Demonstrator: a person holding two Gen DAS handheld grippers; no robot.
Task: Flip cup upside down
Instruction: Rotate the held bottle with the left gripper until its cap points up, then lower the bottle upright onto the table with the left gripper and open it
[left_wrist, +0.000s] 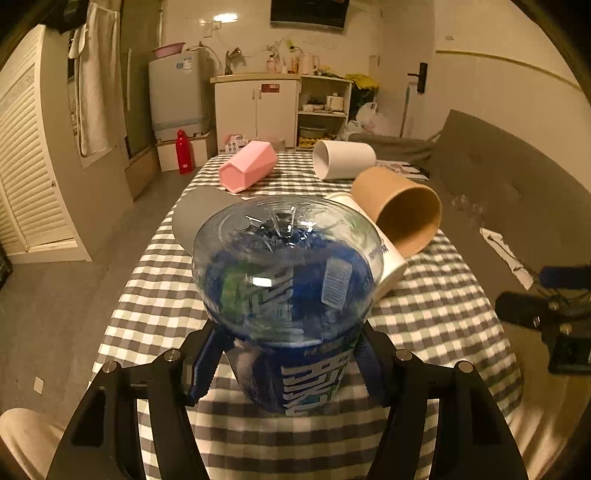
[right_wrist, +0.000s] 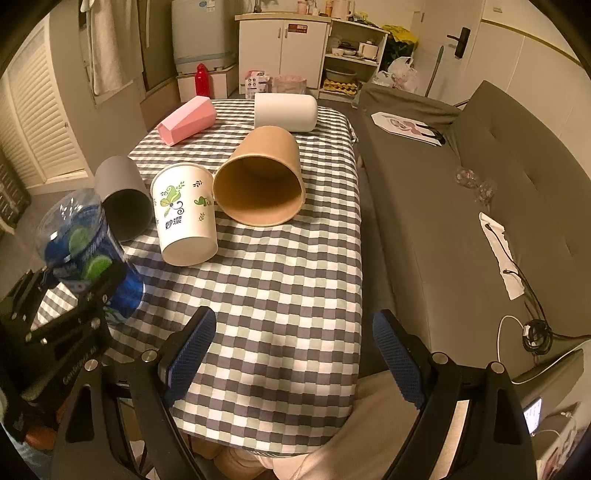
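Left gripper (left_wrist: 290, 363): fills the lower part of the left wrist view, both blue-padded fingers (left_wrist: 205, 373) pressed against the sides of the clear plastic cup (left_wrist: 286, 273). The cup carries a blue printed label and stands directly between the jaws at frame centre, wide closed end toward the top of the frame. In the right wrist view the same cup (right_wrist: 86, 251) appears at the left edge, tilted, over the near left corner of the checked tablecloth (right_wrist: 280, 295).

Right gripper (right_wrist: 293, 354): lower part of the right wrist view, jaws spread wide, nothing between them; it is well apart from the cup.

Other items on the cloth, all lying on their sides: grey cup (right_wrist: 123, 197) just beside the clear cup, white printed paper cup (right_wrist: 186, 214), brown paper cup (right_wrist: 260, 181), pink cup (right_wrist: 186, 120), white cup (right_wrist: 286, 110) at upper centre.
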